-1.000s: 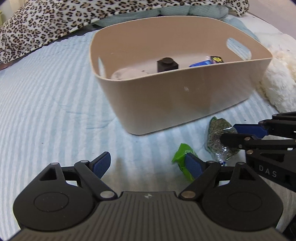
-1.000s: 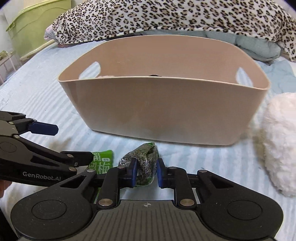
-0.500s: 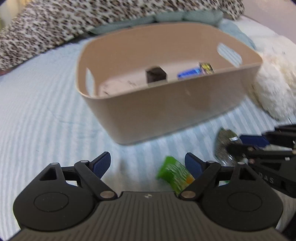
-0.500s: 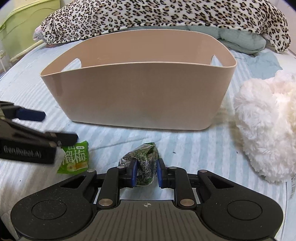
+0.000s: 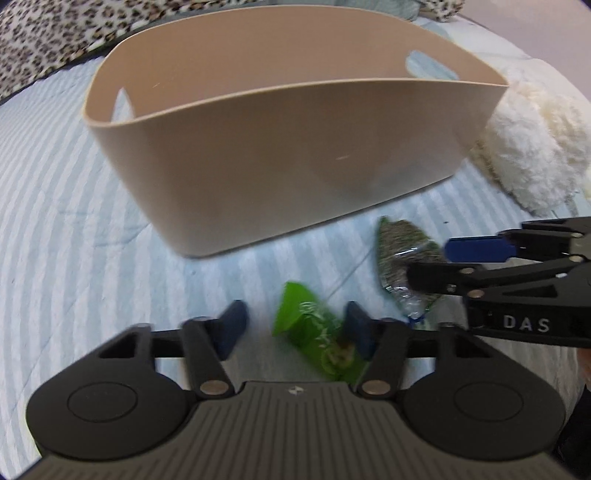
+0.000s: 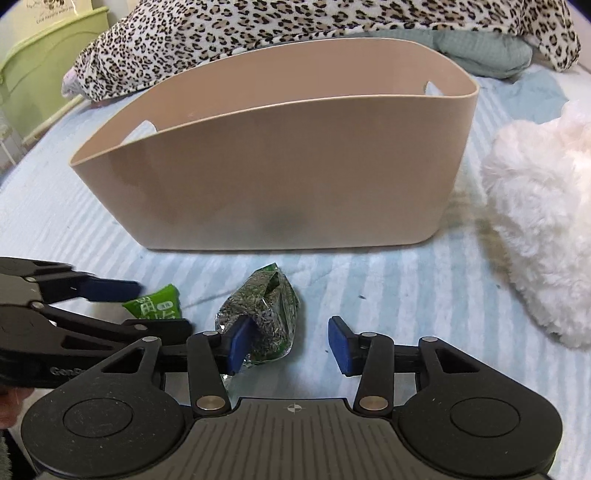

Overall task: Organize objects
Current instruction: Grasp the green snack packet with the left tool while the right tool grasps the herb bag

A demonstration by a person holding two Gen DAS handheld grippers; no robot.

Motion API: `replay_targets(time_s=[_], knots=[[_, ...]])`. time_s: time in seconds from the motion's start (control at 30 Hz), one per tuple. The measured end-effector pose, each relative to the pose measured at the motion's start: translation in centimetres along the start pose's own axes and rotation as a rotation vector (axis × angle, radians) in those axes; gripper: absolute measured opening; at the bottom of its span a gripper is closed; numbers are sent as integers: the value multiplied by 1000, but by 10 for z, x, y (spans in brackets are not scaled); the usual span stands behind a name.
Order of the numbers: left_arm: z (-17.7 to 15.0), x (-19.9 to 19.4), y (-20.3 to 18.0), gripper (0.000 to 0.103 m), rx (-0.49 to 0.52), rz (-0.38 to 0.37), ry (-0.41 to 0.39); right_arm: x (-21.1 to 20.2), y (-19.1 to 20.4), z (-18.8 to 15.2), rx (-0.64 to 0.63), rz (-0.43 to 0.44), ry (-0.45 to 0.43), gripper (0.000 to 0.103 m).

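Note:
A beige basket (image 5: 295,147) stands on the striped bed; it also shows in the right wrist view (image 6: 295,177). A bright green snack packet (image 5: 317,343) lies between the fingers of my open left gripper (image 5: 295,328), close to the right finger. A crumpled bag of dark green flakes (image 6: 264,317) lies on the bed before my open right gripper (image 6: 288,343), against its left finger. The bag also shows in the left wrist view (image 5: 400,258), and the green packet in the right wrist view (image 6: 157,304).
A white fluffy cushion (image 6: 543,229) lies right of the basket. A leopard-print blanket (image 6: 295,29) lies behind it. A light green bin (image 6: 40,74) stands at the far left beside the bed.
My right gripper has opened and let go of the flake bag, which now lies on the bed. My left gripper has moved forward around the green packet and narrowed somewhat.

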State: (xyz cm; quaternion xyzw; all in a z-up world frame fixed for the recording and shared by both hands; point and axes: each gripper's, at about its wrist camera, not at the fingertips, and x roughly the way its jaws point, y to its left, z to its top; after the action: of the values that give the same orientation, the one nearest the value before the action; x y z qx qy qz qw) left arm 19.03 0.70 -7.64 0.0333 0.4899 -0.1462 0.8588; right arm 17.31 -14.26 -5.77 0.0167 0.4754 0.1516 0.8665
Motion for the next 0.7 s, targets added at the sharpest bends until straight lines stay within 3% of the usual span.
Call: replay_targets(time_s=[0.07,0.43,0.7], knots=[[1,1,-2,28,13,-3,3,1,1,1,-1,27,7,20],[-6,-24,3,21,-8,24,12,-29,16,-5,-89,15,-14,18],[-3,-68,5,21,-4,32,-81,-76,9,-1,-102,21,-99,18]])
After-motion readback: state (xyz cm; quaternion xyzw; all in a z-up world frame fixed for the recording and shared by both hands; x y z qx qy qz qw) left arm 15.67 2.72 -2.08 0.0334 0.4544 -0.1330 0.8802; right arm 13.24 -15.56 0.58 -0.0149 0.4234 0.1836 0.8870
